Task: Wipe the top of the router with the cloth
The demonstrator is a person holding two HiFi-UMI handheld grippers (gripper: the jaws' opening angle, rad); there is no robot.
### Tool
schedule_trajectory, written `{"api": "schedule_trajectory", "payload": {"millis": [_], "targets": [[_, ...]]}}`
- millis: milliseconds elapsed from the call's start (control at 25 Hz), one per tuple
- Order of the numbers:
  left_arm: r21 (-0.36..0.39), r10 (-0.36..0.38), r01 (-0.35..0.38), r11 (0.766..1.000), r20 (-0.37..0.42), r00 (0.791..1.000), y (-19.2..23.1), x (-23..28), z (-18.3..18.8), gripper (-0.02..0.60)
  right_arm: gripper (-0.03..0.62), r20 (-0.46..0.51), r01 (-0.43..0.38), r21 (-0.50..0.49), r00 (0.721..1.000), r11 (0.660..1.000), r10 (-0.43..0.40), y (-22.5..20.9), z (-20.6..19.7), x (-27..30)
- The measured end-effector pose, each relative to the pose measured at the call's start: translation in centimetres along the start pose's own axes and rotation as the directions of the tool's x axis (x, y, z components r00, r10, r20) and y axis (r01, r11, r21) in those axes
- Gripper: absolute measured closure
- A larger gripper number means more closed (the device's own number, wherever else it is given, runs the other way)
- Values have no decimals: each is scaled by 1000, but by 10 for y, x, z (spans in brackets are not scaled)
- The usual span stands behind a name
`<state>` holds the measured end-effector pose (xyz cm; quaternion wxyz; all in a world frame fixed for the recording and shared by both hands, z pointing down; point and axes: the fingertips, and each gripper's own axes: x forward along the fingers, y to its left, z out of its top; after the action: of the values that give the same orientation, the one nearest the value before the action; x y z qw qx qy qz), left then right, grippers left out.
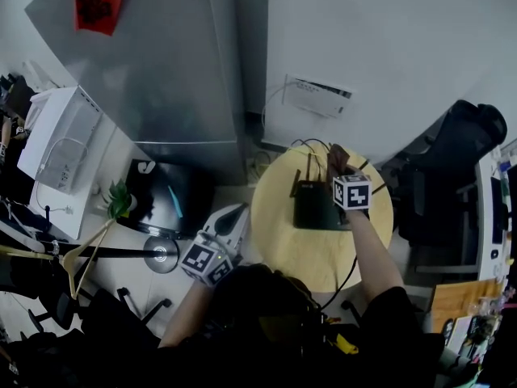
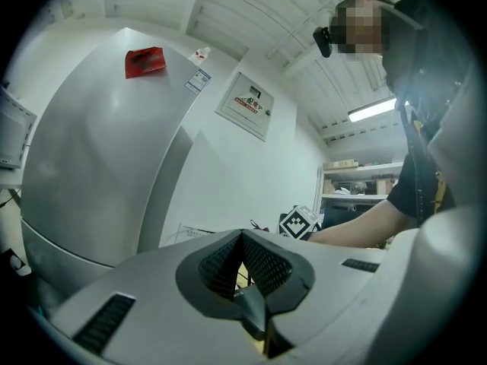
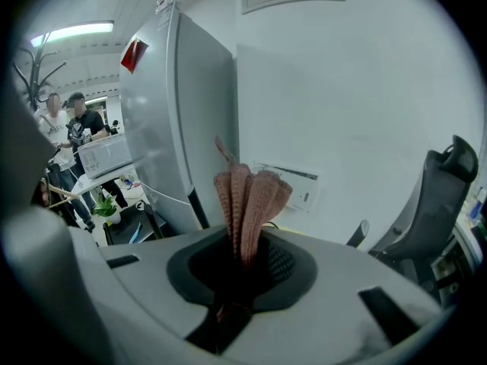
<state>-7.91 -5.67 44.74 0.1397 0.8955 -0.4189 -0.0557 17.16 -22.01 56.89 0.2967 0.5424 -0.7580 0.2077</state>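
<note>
A black router (image 1: pixel 313 206) with upright antennas sits on the round yellow table (image 1: pixel 283 241). My right gripper (image 1: pixel 341 173) hovers over the router's right back part and is shut on a pinkish-brown knitted cloth (image 1: pixel 338 158). In the right gripper view the folded cloth (image 3: pixel 249 202) stands up out of the shut jaws of the right gripper (image 3: pixel 242 258); the router is hidden there. My left gripper (image 1: pixel 238 214) hangs off the table's left edge, away from the router. In its own view the left gripper (image 2: pixel 243 263) is shut with nothing between its pads.
A silver fridge (image 1: pixel 161 71) stands behind the table to the left, with a wall socket box (image 1: pixel 317 95) beside it. A black office chair (image 1: pixel 460 136) is at the right. A black case (image 1: pixel 170 196) and a small plant (image 1: pixel 119 200) are left of the table. Cables (image 1: pixel 347 277) cross the tabletop.
</note>
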Motion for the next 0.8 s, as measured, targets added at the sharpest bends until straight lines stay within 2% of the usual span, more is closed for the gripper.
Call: {"api": "schedule_trajectory", "payload": {"millis": [200,320,440,520,640,800], "targets": [[10,-1,1,1000,55,999,2,-3,10,584,533,38,-10,-1,999,1000,10,8,14,-12],[28,-15,13,1000,58,998,3,-1,8,584,533,85,-10,2,996,1000,10,9,22,-24],[5,-32,32,999,62,998,-1,5,11,584,532,162,2,-14,987,1000,1,9,34,-44],[-6,-50,50,999,58,997,-4,11,12,584,531,168,27,-21,985,999,-23,3,31,-52],[-15,-82,83,996,36,996,-9,21,6,584,533,89,44,-7,995,999,-43,-8,0,-47],[-24,-102,102,994,3,995,-14,30,-4,584,531,-100,75,-17,992,997,-76,-24,-70,-24]]}}
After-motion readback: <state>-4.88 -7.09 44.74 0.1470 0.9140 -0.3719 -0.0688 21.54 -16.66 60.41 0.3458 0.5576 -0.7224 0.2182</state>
